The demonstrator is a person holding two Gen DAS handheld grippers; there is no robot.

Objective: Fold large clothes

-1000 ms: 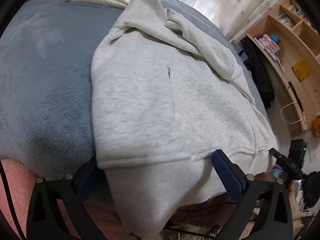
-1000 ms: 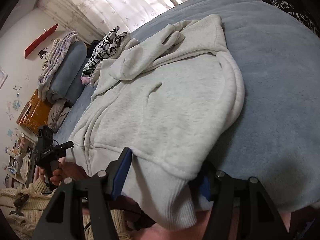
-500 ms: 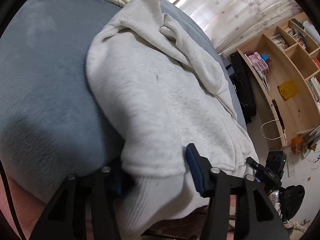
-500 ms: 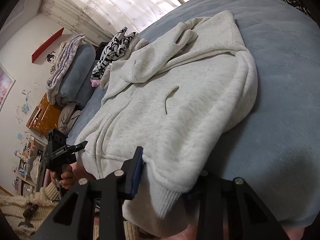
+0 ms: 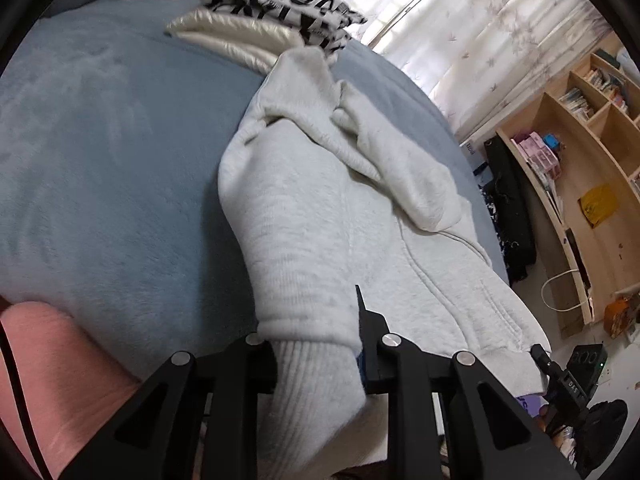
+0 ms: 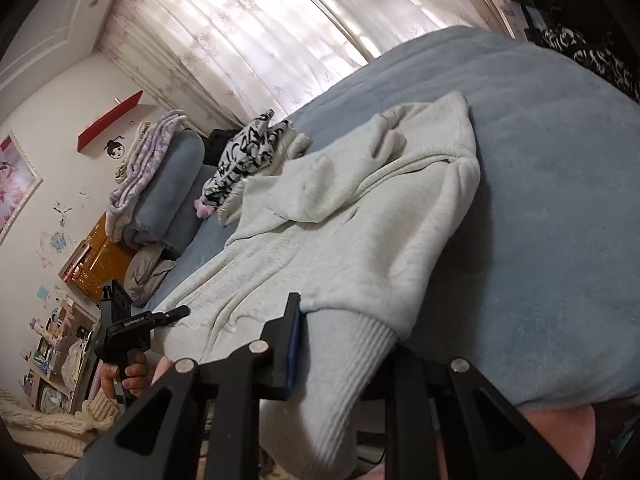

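Blue bed (image 5: 100,168), one grey hoodie (image 5: 320,220), two grippers (image 5: 316,344) (image 6: 344,344) clamping hem.

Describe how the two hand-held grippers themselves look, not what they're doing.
Both the left hand-held gripper and the right hand-held gripper have matte black angular frames with triangular cut-outs, silver round pivot bolts, and blue pads inside the fingers.

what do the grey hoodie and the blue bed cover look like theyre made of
Hoodie: looks like heathered cotton-blend sweatshirt knit, matte, with a stretchy ribbed hem showing vertical ridges; the exact fibre cannot be told. Bed cover: seems a plush fleece or microfibre, soft short pile with brushed light and dark patches and a faint sheen.
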